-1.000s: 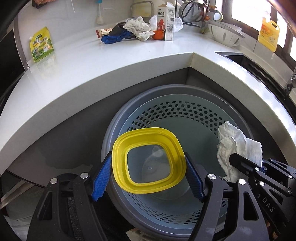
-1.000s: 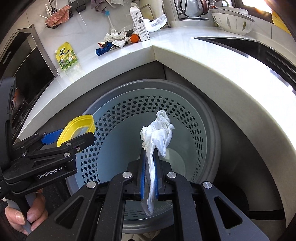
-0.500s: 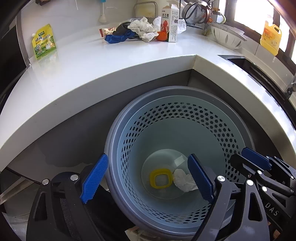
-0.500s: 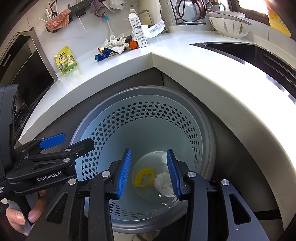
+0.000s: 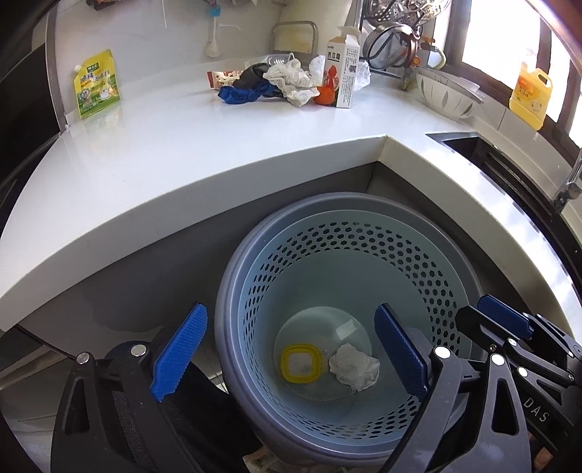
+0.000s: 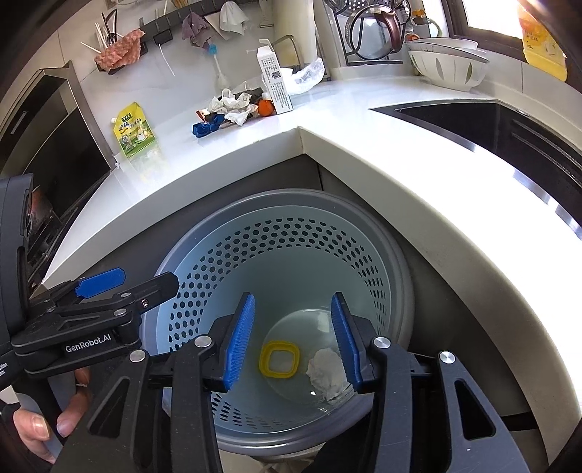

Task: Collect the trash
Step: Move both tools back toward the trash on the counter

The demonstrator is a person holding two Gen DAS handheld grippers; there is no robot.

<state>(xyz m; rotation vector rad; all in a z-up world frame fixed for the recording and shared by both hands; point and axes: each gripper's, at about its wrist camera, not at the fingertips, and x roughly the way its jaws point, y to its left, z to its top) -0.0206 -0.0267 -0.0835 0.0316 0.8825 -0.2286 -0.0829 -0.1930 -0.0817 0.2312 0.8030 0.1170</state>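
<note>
A grey-blue perforated bin [image 5: 225,309] [image 6: 400,254] stands on the floor below the counter corner. At its bottom lie a yellow lid [image 5: 301,364] [image 6: 279,359] and a crumpled white tissue [image 5: 354,367] [image 6: 325,371], side by side. My left gripper [image 5: 291,309] hangs over the bin, its jaws opening wide with nothing between them. My right gripper [image 6: 293,296] hovers over the bin too, jaws opening and holding nothing. More trash sits far back on the counter: a milk carton [image 5: 343,80], crumpled paper [image 5: 291,82], a blue item [image 5: 240,95] and a green-yellow pouch [image 5: 96,85].
The white countertop [image 5: 182,174] wraps around the bin, with a sink [image 5: 473,145] on the right. A colander bowl [image 5: 447,94], a kettle [image 6: 374,25] and a yellow bottle [image 5: 529,94] stand along the back. A hand [image 6: 36,429] holds the left gripper's handle.
Both grippers opened. The yellow lid fell from the left gripper and the tissue from the right; both now lie at the bottom of the bin.
</note>
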